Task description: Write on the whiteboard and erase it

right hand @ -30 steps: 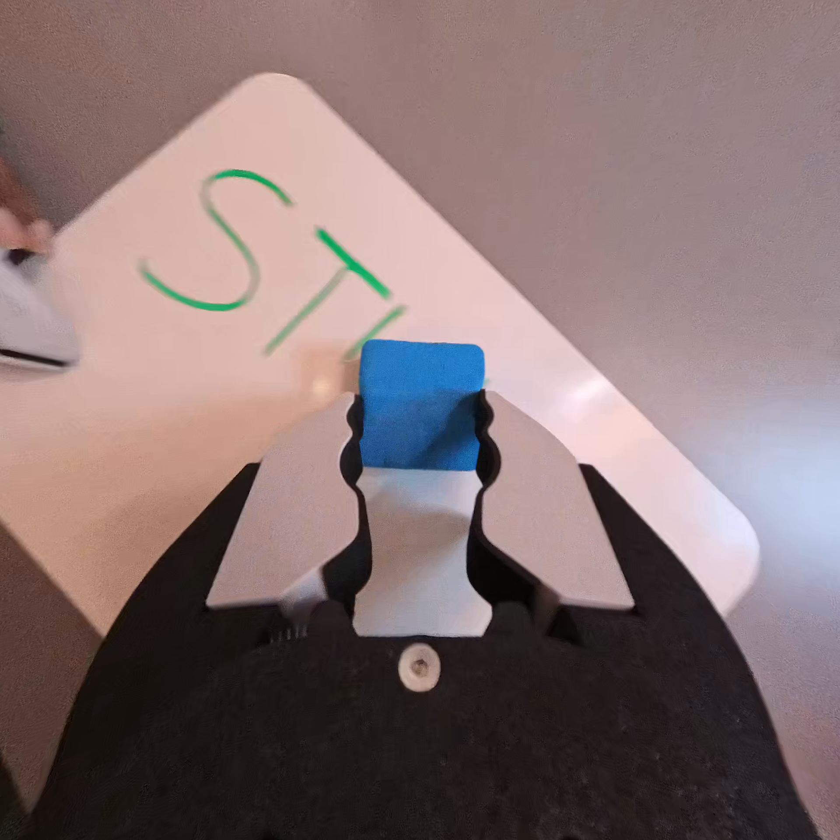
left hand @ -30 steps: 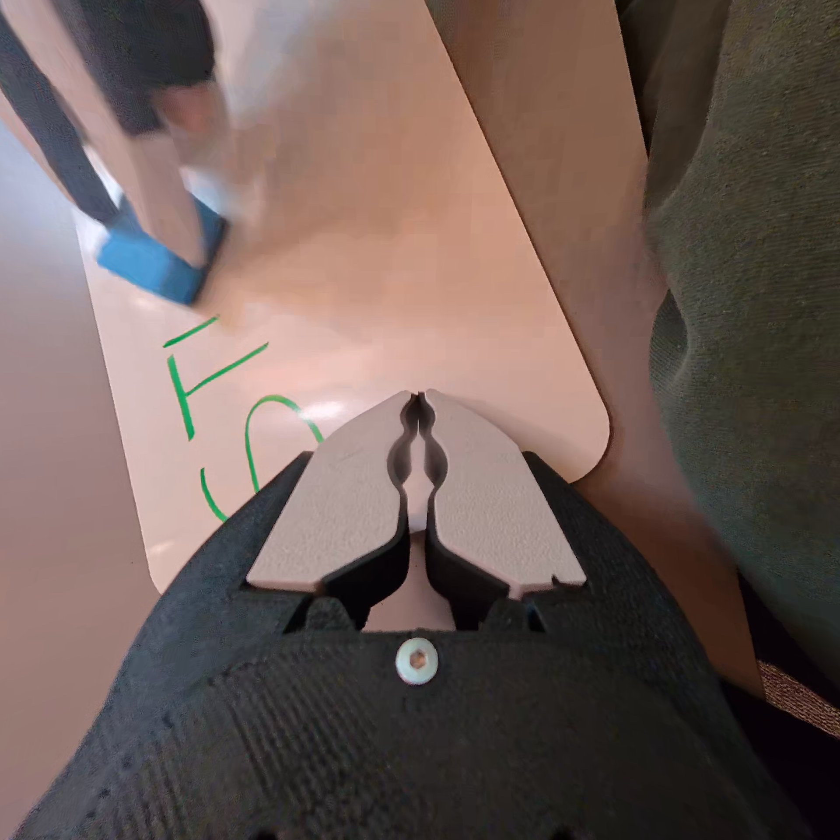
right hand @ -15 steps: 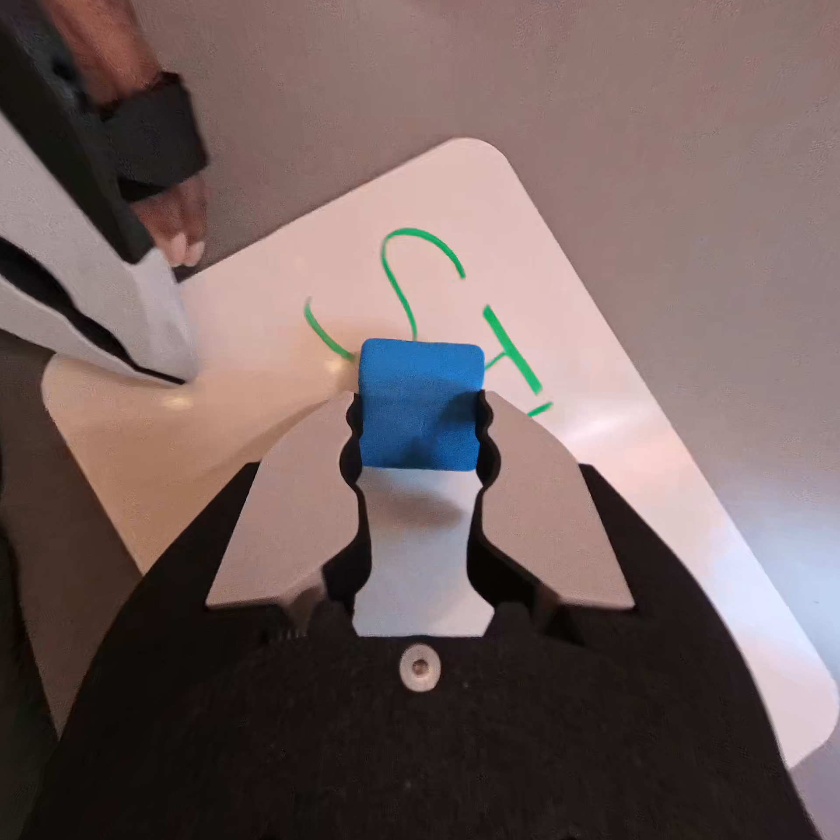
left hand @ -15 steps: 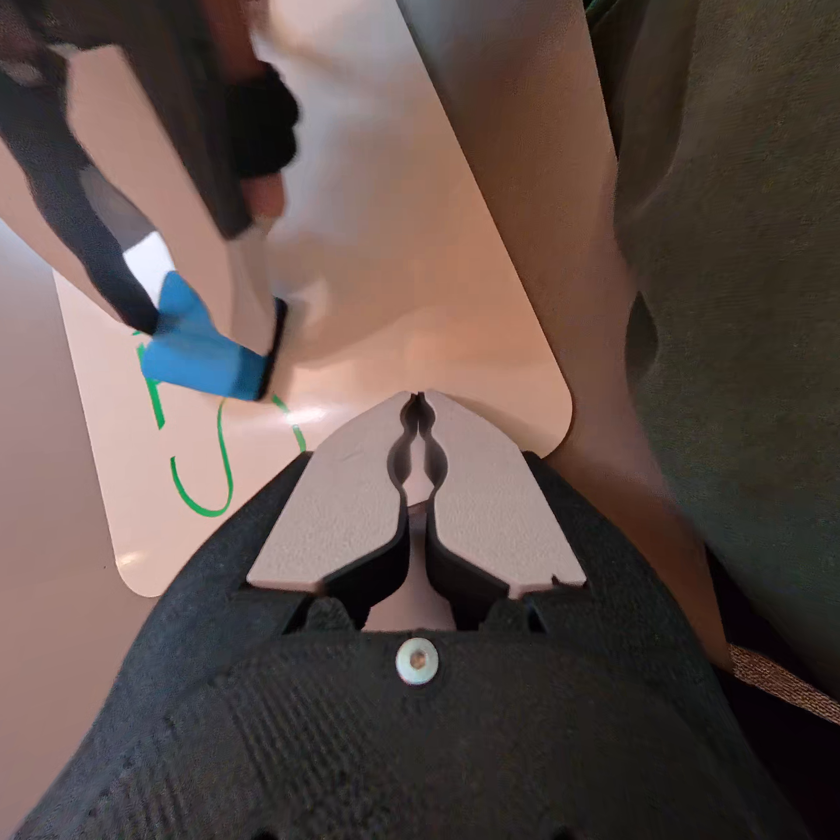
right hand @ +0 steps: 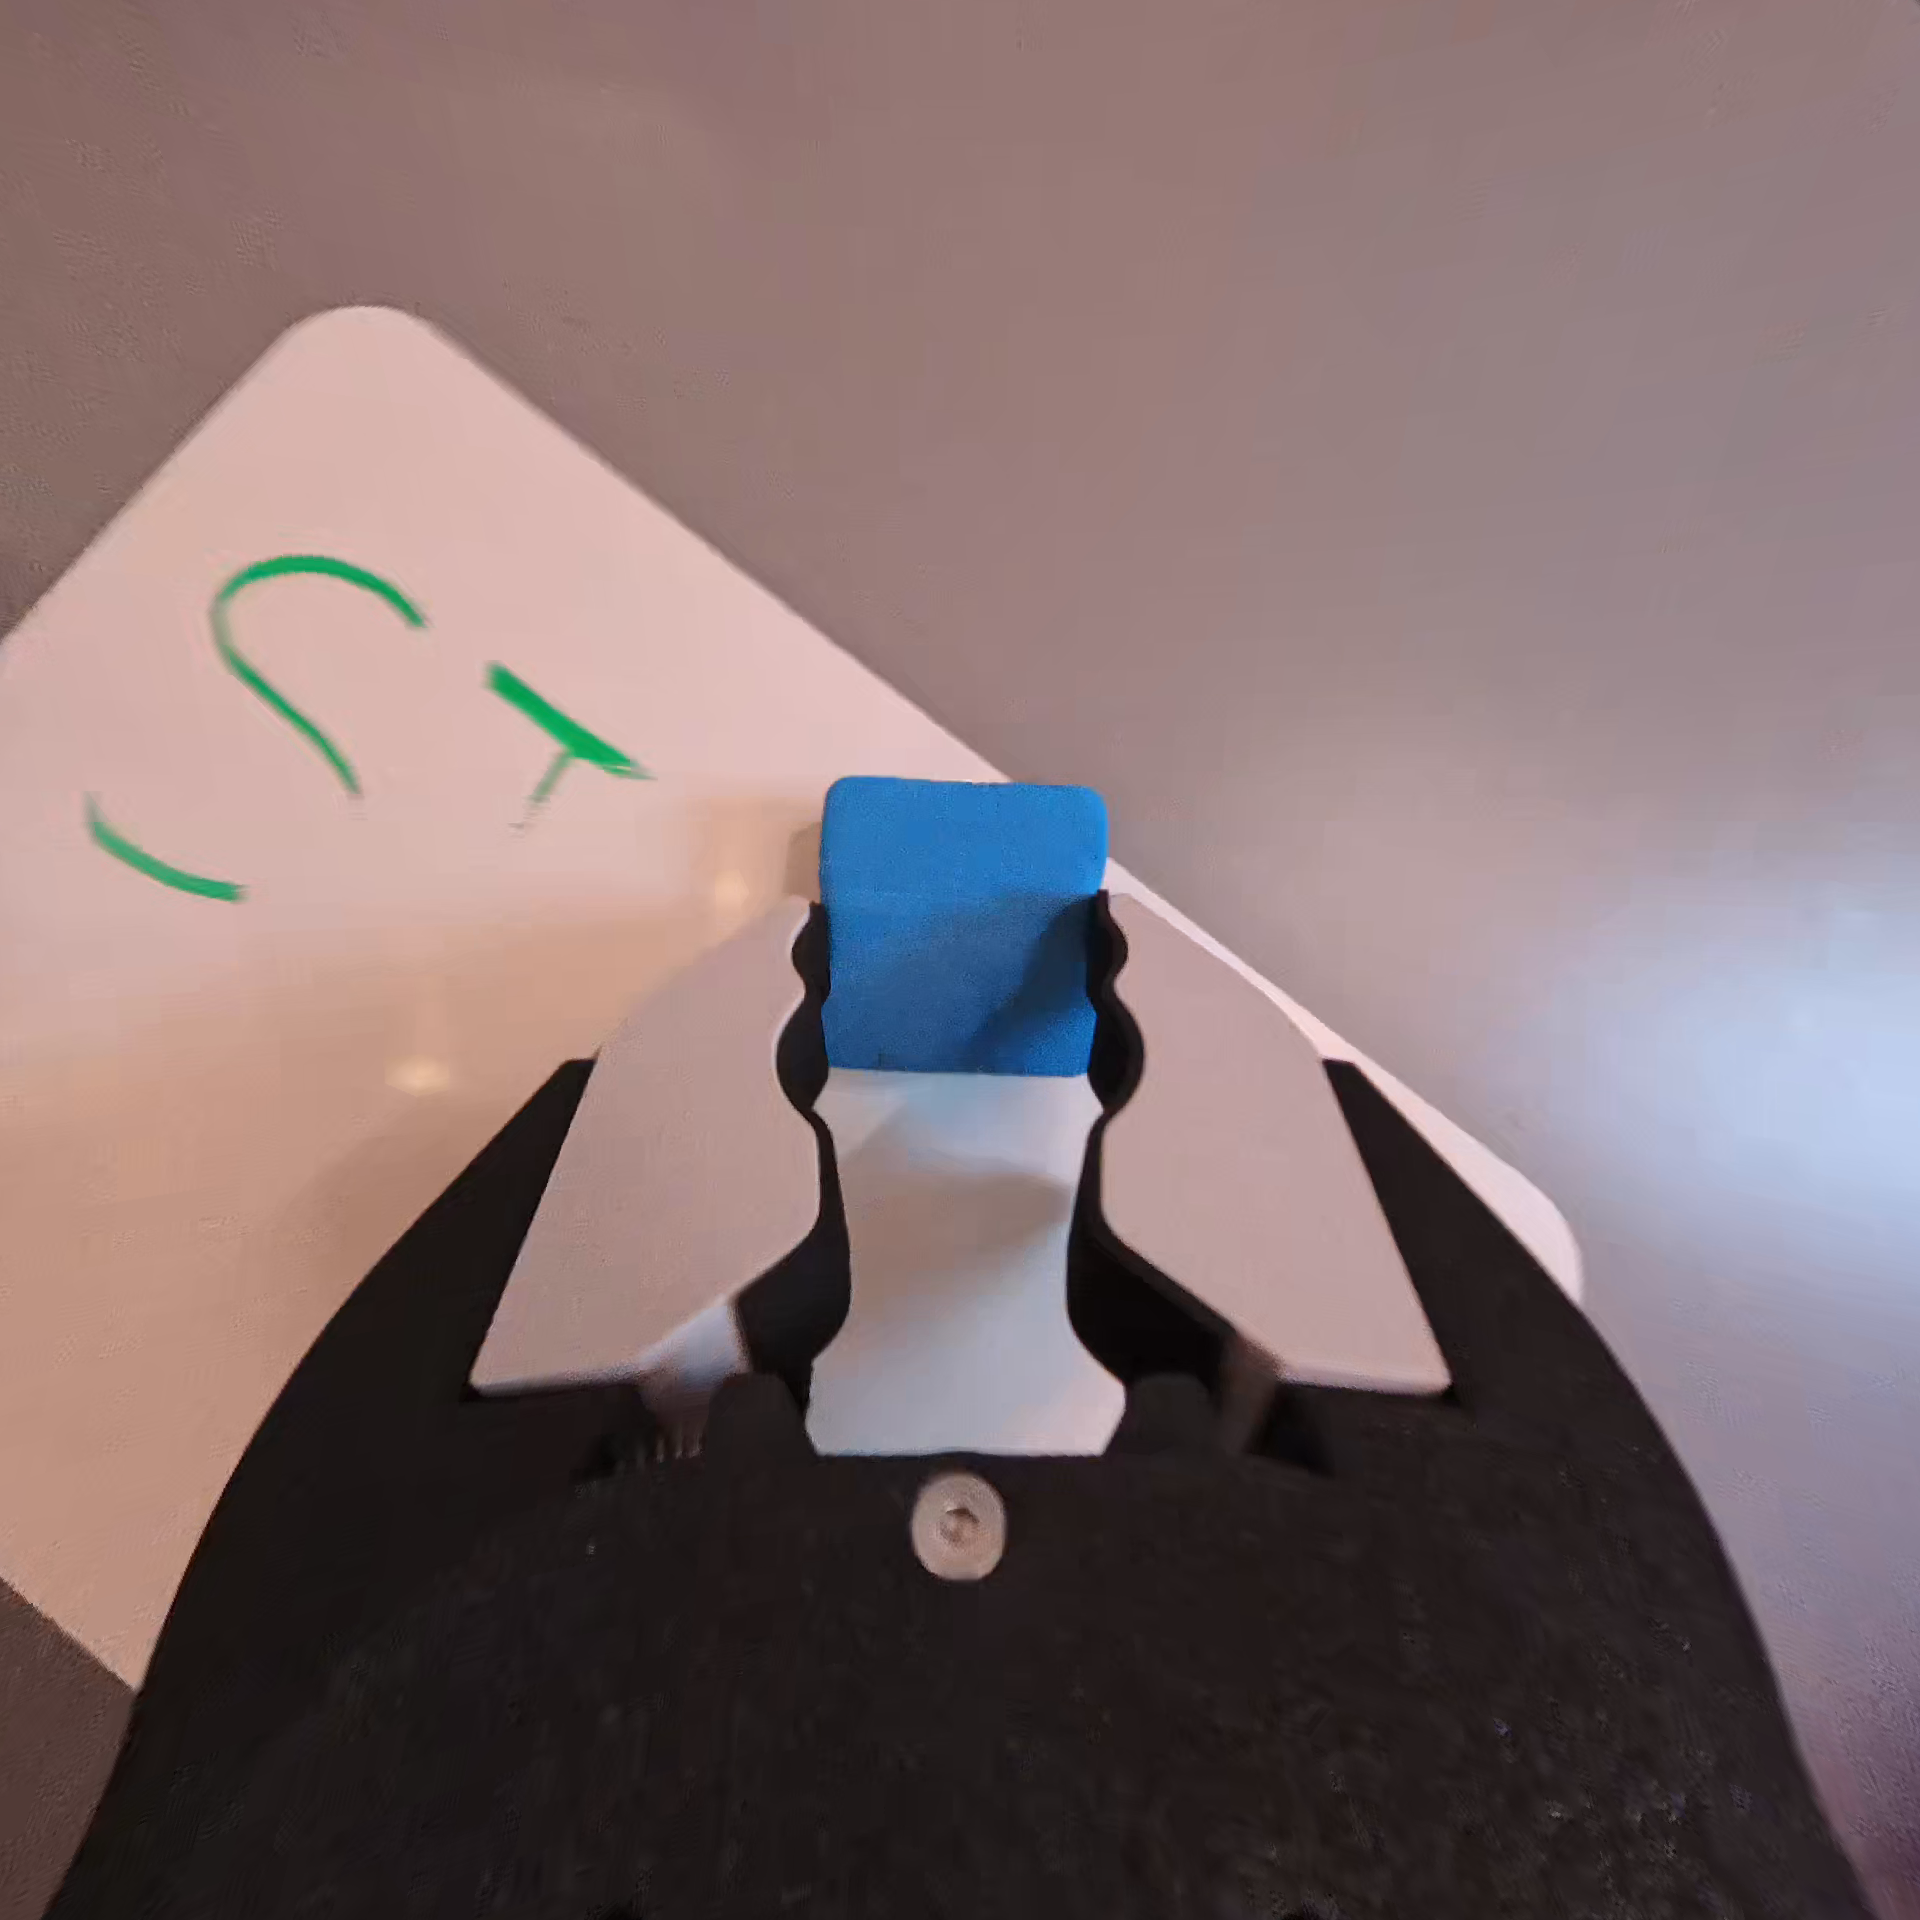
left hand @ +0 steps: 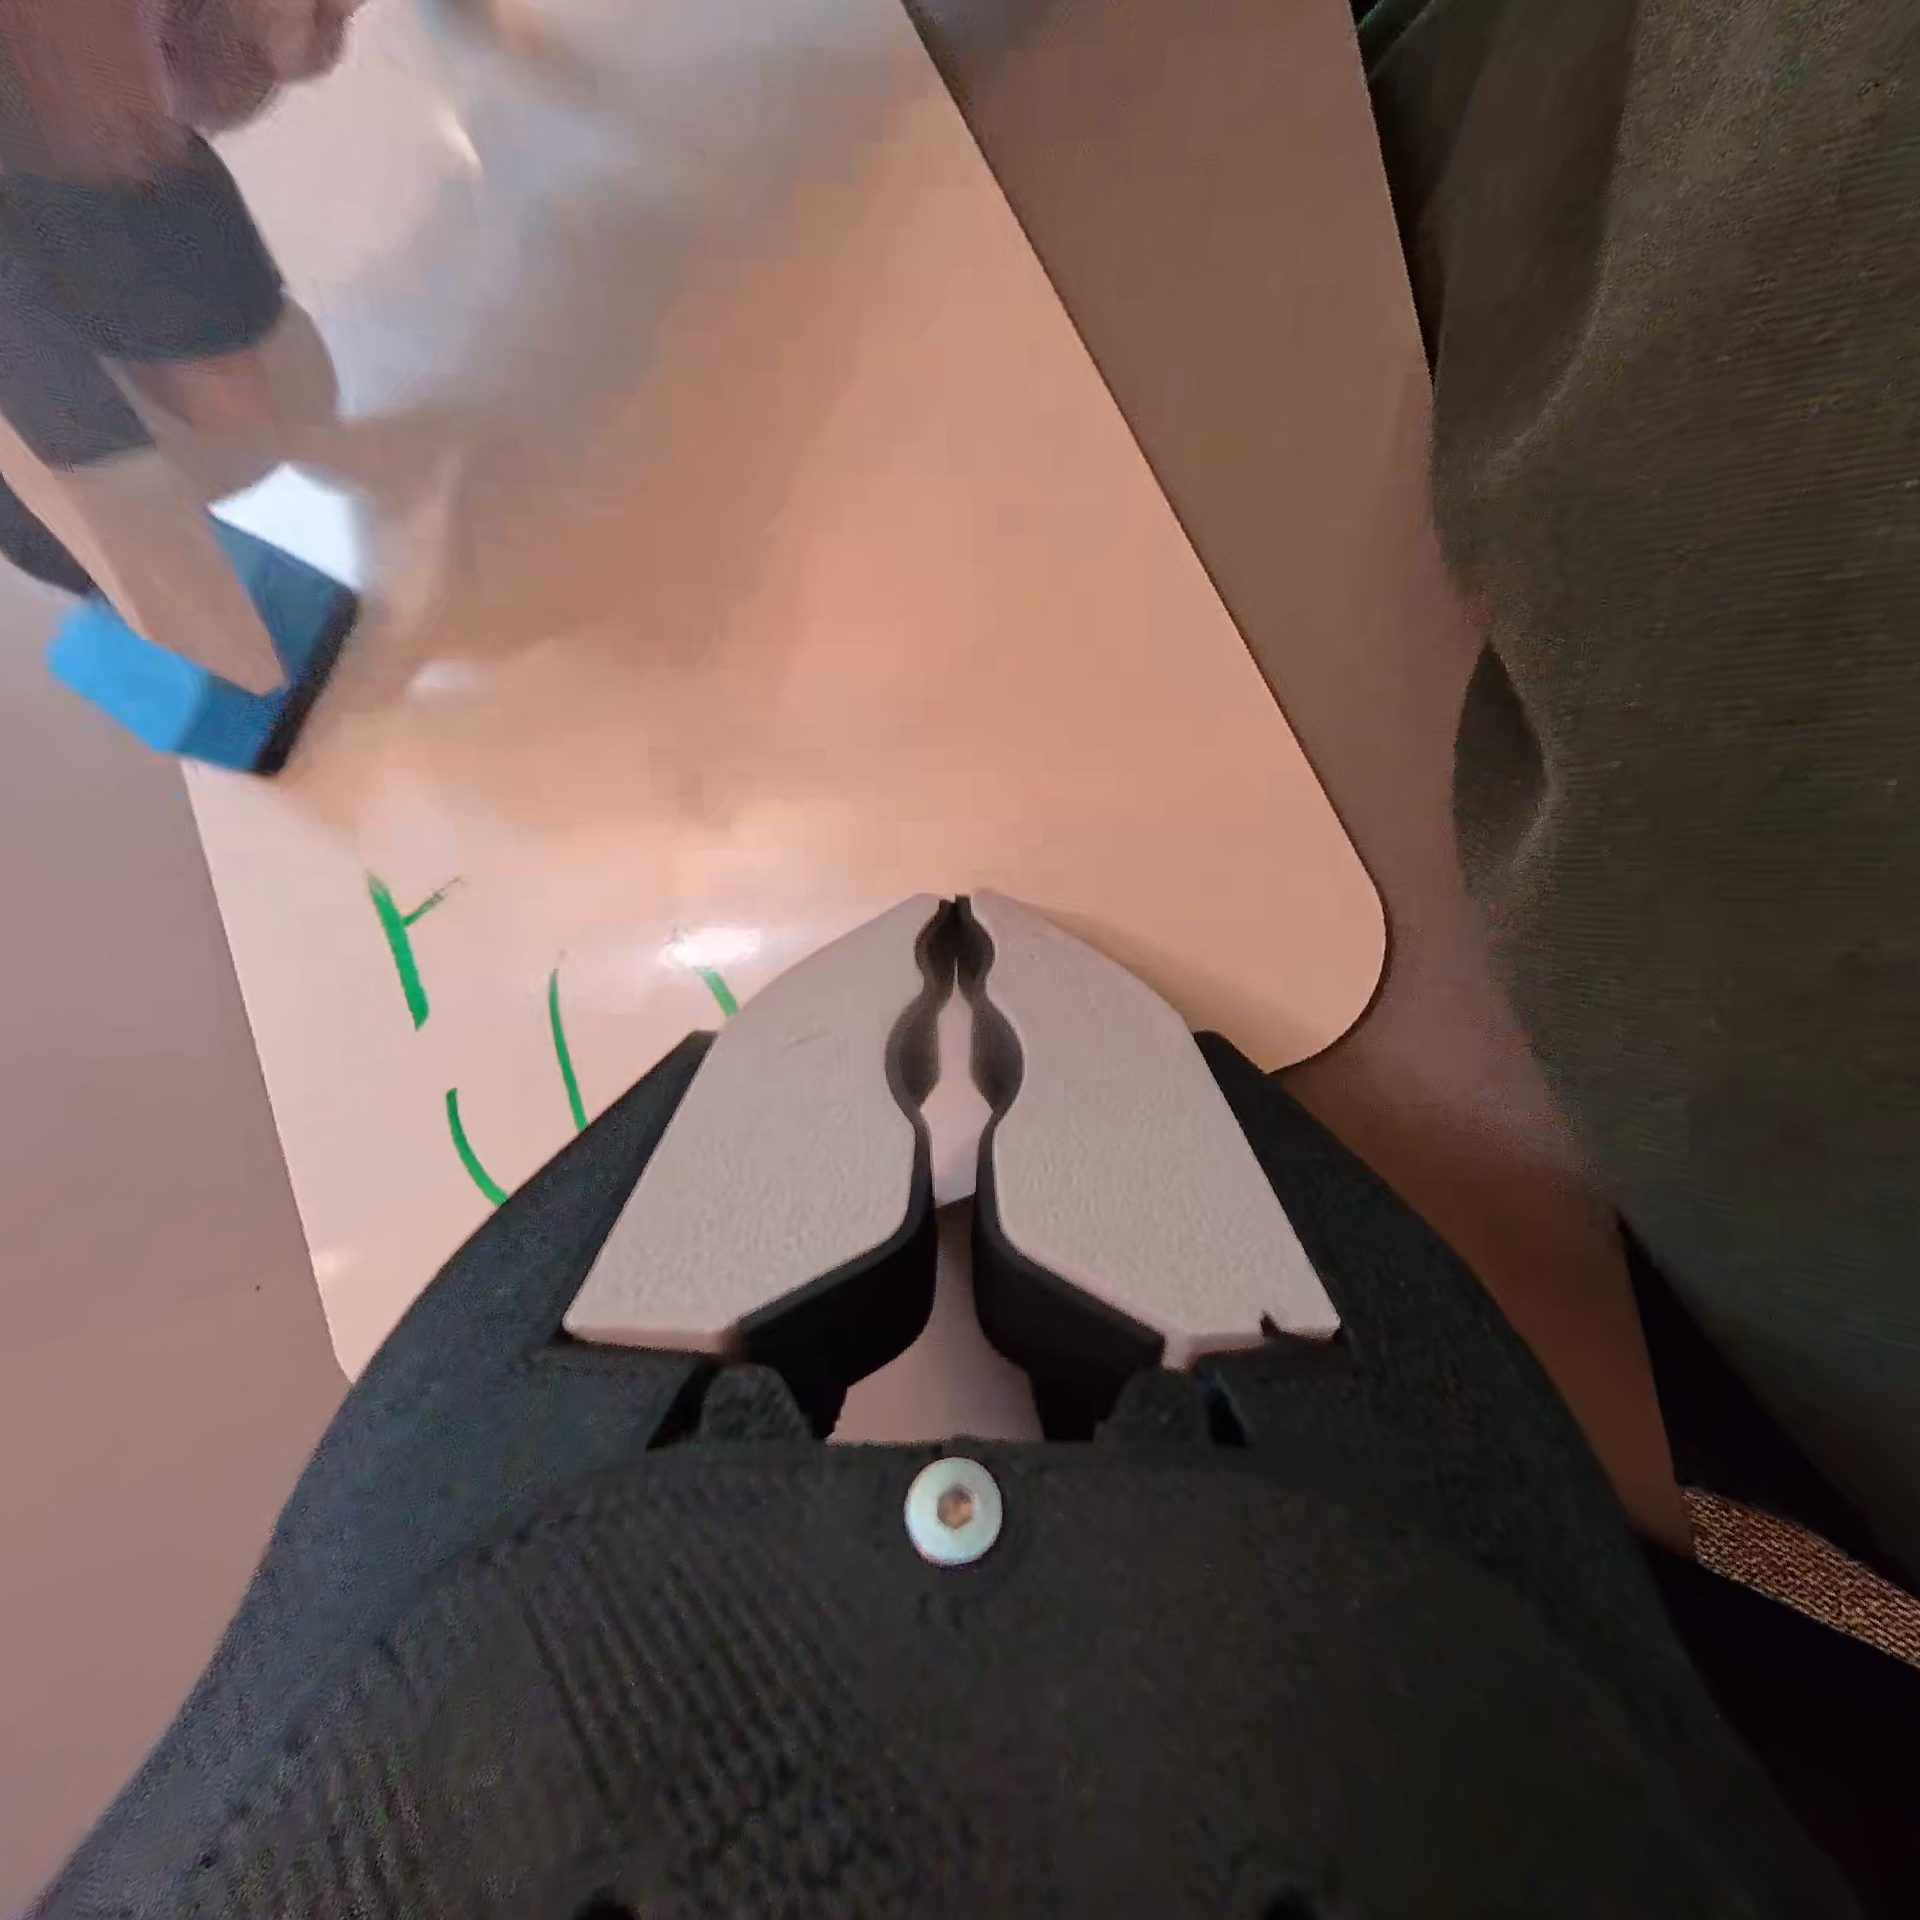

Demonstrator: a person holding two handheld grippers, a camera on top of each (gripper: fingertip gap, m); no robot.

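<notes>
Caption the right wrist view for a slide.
Right gripper clamps a blue eraser over a whiteboard bearing partly wiped green marks.

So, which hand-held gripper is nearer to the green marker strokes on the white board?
Left. The left hand-held gripper, shut and empty, sits right beside the green marker strokes. The right hand-held gripper, clamping the blue foam eraser, is farther along the whiteboard.

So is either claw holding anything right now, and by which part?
The right claw grips a blue foam eraser block by its two opposite sides, near its rear end. The left claw is shut with nothing in it.
</notes>
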